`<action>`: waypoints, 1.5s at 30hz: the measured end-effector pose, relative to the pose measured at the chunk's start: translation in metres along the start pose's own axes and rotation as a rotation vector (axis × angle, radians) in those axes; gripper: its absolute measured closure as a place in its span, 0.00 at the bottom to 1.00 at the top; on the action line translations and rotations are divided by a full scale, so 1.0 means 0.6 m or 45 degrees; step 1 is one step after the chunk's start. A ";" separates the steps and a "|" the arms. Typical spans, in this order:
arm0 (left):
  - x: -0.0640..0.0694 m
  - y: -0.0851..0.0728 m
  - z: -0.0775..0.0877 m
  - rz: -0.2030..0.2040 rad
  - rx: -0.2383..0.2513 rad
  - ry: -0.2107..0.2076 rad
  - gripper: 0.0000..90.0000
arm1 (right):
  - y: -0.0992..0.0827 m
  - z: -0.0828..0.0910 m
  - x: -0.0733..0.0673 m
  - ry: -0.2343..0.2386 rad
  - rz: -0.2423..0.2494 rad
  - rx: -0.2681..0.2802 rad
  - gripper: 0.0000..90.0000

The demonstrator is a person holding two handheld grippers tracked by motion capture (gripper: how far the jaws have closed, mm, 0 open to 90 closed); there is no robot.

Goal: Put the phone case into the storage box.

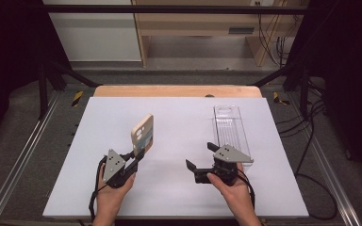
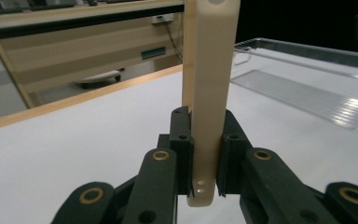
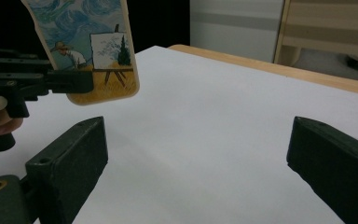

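A cream phone case (image 1: 143, 133) with a painted picture on its back (image 3: 93, 51) stands upright above the white table, clamped at its lower end. My left gripper (image 1: 136, 155) is shut on the case's bottom edge (image 2: 207, 140), both pads pressing its sides. To the right, my right gripper (image 1: 201, 156) rests low over the table with its jaws wide apart and nothing between them (image 3: 196, 154). It sits just in front of a clear plastic tray (image 1: 231, 129).
The clear tray (image 2: 307, 88) lies lengthwise on the right half of the white mat (image 1: 169, 117). A wooden table edge (image 1: 176, 90) runs behind the mat. Metal frame rails flank both sides, and cables trail at the right.
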State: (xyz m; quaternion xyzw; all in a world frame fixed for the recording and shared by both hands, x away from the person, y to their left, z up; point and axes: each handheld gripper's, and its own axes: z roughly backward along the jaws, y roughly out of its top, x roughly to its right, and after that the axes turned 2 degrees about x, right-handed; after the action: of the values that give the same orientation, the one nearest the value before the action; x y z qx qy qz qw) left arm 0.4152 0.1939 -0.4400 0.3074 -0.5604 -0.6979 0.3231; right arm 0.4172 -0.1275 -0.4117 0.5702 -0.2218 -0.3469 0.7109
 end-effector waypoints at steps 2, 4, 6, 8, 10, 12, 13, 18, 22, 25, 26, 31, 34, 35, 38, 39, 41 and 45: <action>0.005 -0.001 -0.002 0.026 -0.004 -0.029 0.89 | 0.001 -0.001 -0.004 -0.013 0.012 0.009 0.06; 0.009 -0.002 -0.006 0.034 -0.010 -0.051 0.88 | 0.001 -0.002 -0.007 -0.028 0.019 0.012 0.06; 0.013 -0.002 -0.008 0.050 -0.010 -0.078 0.88 | 0.001 -0.004 -0.008 -0.035 0.021 0.015 0.05; 0.017 -0.002 -0.010 0.075 -0.007 -0.104 0.88 | 0.001 -0.006 -0.010 -0.042 0.021 0.014 0.05; 0.022 -0.002 -0.013 0.090 -0.008 -0.121 0.89 | 0.000 -0.006 -0.011 -0.041 0.023 0.012 0.05; 0.026 -0.003 -0.014 0.100 -0.010 -0.137 0.89 | 0.001 -0.006 -0.012 -0.040 0.018 0.013 0.05; 0.027 -0.003 -0.015 0.104 -0.011 -0.142 0.89 | 0.002 -0.006 -0.013 -0.039 0.018 0.016 0.05; 0.028 -0.006 -0.018 0.135 -0.012 -0.158 0.88 | 0.012 -0.005 -0.018 -0.045 0.015 0.025 0.04; 0.024 -0.008 -0.017 0.159 -0.009 -0.164 0.89 | 0.032 -0.012 -0.022 -0.051 0.013 0.032 0.04; 0.022 -0.011 -0.017 0.178 -0.010 -0.170 0.88 | 0.048 -0.019 -0.030 -0.049 -0.004 0.073 0.04; 0.021 -0.011 -0.017 0.183 -0.011 -0.171 0.89 | 0.052 -0.023 -0.034 -0.054 -0.026 0.106 0.05; 0.017 -0.013 -0.016 0.211 -0.011 -0.183 0.89 | 0.058 -0.056 -0.067 -0.004 0.009 0.080 0.03; 0.013 -0.016 -0.017 0.241 -0.018 -0.189 0.89 | 0.059 -0.069 -0.088 0.008 0.059 0.055 0.03; 0.012 -0.018 -0.017 0.251 -0.024 -0.191 0.89 | 0.060 -0.071 -0.092 0.011 0.066 0.059 0.03; 0.009 -0.020 -0.019 0.270 -0.034 -0.200 0.89 | 0.063 -0.078 -0.095 0.030 0.070 0.048 0.03; 0.009 -0.020 -0.019 0.270 -0.033 -0.202 0.89 | 0.064 -0.081 -0.095 0.034 0.074 0.041 0.03; 0.010 -0.020 -0.019 0.277 -0.031 -0.214 0.89 | 0.067 -0.086 -0.095 0.044 0.081 0.030 0.04; 0.014 -0.019 -0.019 0.269 -0.036 -0.231 0.89 | 0.074 -0.093 -0.093 0.034 0.076 0.047 0.04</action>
State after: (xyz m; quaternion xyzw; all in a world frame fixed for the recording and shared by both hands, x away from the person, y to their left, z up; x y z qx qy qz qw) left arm 0.4182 0.1823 -0.4536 0.1779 -0.6067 -0.6926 0.3471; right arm 0.4307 -0.0447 -0.3783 0.5809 -0.2354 -0.3137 0.7132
